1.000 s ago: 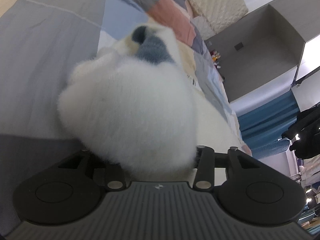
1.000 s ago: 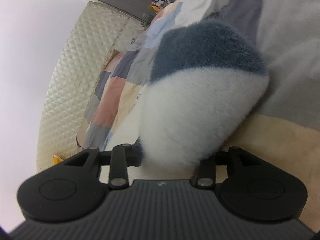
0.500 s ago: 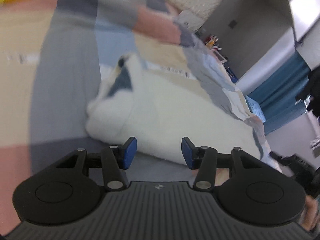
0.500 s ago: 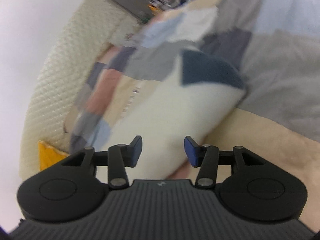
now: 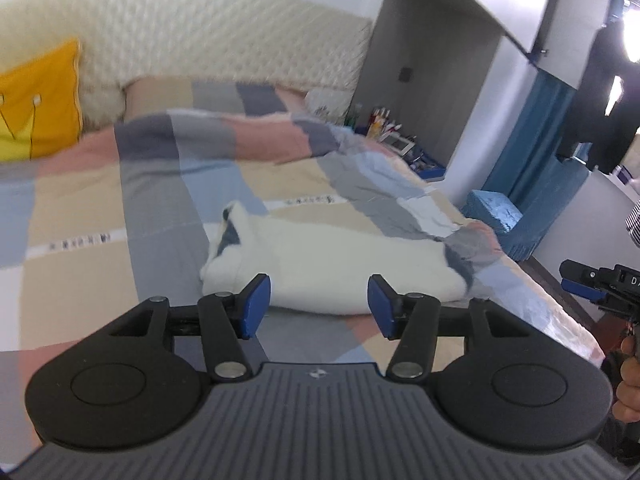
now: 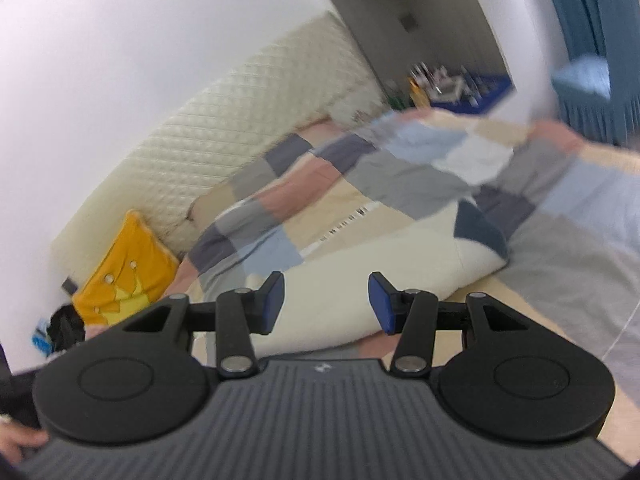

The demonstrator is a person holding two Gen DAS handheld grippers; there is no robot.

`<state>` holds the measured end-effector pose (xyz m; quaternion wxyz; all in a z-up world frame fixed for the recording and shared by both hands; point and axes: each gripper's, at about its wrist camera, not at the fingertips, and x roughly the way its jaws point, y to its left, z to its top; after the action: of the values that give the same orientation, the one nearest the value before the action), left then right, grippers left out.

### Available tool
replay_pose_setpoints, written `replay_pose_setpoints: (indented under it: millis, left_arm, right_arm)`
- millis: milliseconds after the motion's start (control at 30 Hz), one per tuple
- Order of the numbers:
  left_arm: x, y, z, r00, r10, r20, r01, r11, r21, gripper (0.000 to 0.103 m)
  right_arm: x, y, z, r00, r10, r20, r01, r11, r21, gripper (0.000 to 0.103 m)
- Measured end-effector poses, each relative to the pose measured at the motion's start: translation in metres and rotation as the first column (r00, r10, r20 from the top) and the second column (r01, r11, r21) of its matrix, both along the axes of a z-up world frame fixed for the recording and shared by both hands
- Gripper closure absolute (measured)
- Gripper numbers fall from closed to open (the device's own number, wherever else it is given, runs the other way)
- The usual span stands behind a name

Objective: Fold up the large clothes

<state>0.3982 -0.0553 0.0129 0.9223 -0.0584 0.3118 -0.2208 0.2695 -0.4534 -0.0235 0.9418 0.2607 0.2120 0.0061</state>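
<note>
Folded fluffy white garment with slate-blue patches (image 5: pixel 340 268) is lying on patchwork quilt (image 5: pixel 160 200). Left gripper (image 5: pixel 319 300), jaws just widening, and right gripper (image 6: pixel 326 300) are hovering spread, empty.

Fluffy white garment (image 5: pixel 332 268) with dark blue patches, folded into long bundle, lying on patchwork bedspread (image 5: pixel 160 200).

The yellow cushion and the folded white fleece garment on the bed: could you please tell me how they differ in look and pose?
The yellow cushion is bright yellow with a crown motif; the folded white fleece garment is fluffy cream-white with dark grey-blue patches. The cushion stands propped against the quilted headboard; the garment lies flat in a long bundle in the middle of the patchwork bedspread. Both are soft items on the bed, and neither is held.
</note>
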Motion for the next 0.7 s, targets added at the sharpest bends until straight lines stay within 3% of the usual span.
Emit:
replay_pose_setpoints:
  millis: [133,267,567,700]
  left_arm:
    - [-0.065,0.002,0.027,0.998,0.001,0.058,-0.001,1.0,-0.002,0.028]
    - [-0.117,0.001,0.036,0.994,0.001,0.11,-0.002,1.0,0.008,0.017]
    - [-0.198,-0.001,0.02,0.986,0.037,0.16,-0.041,0.999,0.021,0.017]
    - [-0.219,-0.001,0.007,0.986,0.039,0.161,-0.037,0.999,-0.017,0.017]
  right_arm:
    - [-0.044,0.019,0.018,0.998,0.031,0.05,-0.027,0.996,-0.089,0.052]
    - [-0.077,0.036,0.023,0.995,0.051,0.081,-0.037,0.987,-0.157,0.052]
    - [-0.134,0.063,0.016,0.988,0.066,0.136,-0.031,0.969,-0.246,0.052]
    - [-0.151,0.078,0.004,0.986,0.077,0.145,-0.029,0.951,-0.307,0.052]
